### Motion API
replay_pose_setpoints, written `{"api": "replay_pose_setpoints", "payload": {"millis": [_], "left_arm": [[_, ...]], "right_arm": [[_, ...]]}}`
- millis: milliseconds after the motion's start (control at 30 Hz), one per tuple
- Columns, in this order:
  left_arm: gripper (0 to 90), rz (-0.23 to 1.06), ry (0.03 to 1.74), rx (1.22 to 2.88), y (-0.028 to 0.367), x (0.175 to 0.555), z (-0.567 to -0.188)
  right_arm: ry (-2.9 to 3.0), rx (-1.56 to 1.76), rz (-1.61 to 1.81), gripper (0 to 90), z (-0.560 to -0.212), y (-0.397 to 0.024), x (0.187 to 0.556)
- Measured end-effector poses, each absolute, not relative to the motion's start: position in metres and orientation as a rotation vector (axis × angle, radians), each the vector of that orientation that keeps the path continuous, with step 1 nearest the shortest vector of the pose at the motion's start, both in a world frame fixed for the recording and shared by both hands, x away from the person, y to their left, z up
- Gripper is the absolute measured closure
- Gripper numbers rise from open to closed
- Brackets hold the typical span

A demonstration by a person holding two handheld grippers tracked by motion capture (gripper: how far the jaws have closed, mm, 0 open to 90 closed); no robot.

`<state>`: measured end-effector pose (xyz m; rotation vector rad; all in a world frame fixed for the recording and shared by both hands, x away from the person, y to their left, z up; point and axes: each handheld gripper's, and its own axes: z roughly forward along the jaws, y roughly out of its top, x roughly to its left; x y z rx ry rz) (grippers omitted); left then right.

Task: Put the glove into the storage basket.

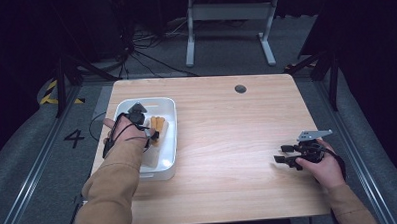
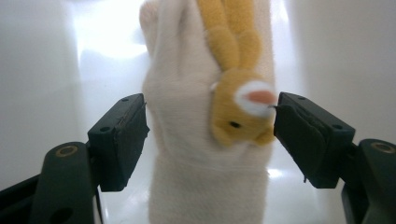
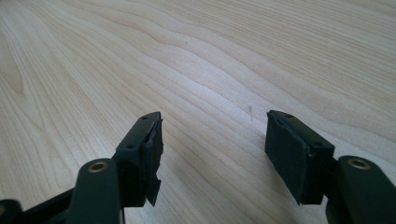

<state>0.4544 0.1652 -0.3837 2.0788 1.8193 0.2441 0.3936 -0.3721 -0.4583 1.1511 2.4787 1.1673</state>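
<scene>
Left gripper (image 2: 210, 135) is down inside the white tray (image 1: 170, 138), which sits near the left edge of the surface (image 1: 227, 141). Its jaws stand apart, one on either side of the white sock (image 2: 187, 154) with the yellow plush animal (image 2: 240, 107) sewn on. In the left gripper view the right-hand jaw looks to be brushing the animal's snout, while the other jaw sits just beside the fabric; no real squeeze shows. The sock's long axis runs straight away from the jaws, along the tray's length, so the jaws span its narrow width, and that crosswise line-up is likely what a pinch turns on. The left hand is plainly the nearer one. Right gripper (image 1: 283, 155) rests well apart, near the right edge, jaws wide over bare wood, nothing between them.
</scene>
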Motion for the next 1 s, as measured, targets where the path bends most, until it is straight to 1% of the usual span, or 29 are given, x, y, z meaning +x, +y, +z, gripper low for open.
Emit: {"api": "replay_pose_setpoints", "payload": {"millis": [267, 367, 567, 600, 667, 800, 833, 933, 1000], "left_arm": [[27.8, 0.272, 1.743, 2.076, 0.162, 0.446, -0.367], [28.4, 0.280, 1.659, 2.061, 0.158, 0.438, -0.355], [31.2, 0.284, 1.566, 2.039, 0.153, 0.424, -0.337], [31.7, 0.288, 1.509, 2.020, 0.150, 0.417, -0.329], [31.6, 0.292, 1.482, 2.011, 0.148, 0.414, -0.326], [32.2, 0.343, 1.340, 2.015, 0.141, 0.402, -0.316], [32.7, 0.355, 1.264, 2.028, 0.136, 0.396, -0.311], [33.8, 0.351, 1.218, 2.028, 0.131, 0.391, -0.307], [34.2, 0.332, 1.134, 2.016, 0.122, 0.385, -0.304]], "right_arm": [[2.480, 1.149, 1.167, 37.6, -0.458, -0.371, 0.394], [2.480, 1.148, 1.165, 37.5, -0.458, -0.371, 0.394], [2.478, 1.148, 1.164, 37.4, -0.458, -0.371, 0.395], [2.481, 1.141, 1.159, 37.3, -0.458, -0.370, 0.395], [2.483, 1.140, 1.162, 37.2, -0.458, -0.369, 0.395], [2.491, 1.128, 1.154, 37.0, -0.458, -0.368, 0.393], [2.491, 1.125, 1.153, 37.0, -0.458, -0.369, 0.393], [2.485, 1.130, 1.154, 37.1, -0.458, -0.369, 0.393], [2.482, 1.122, 1.157, 37.1, -0.458, -0.369, 0.392]]}}
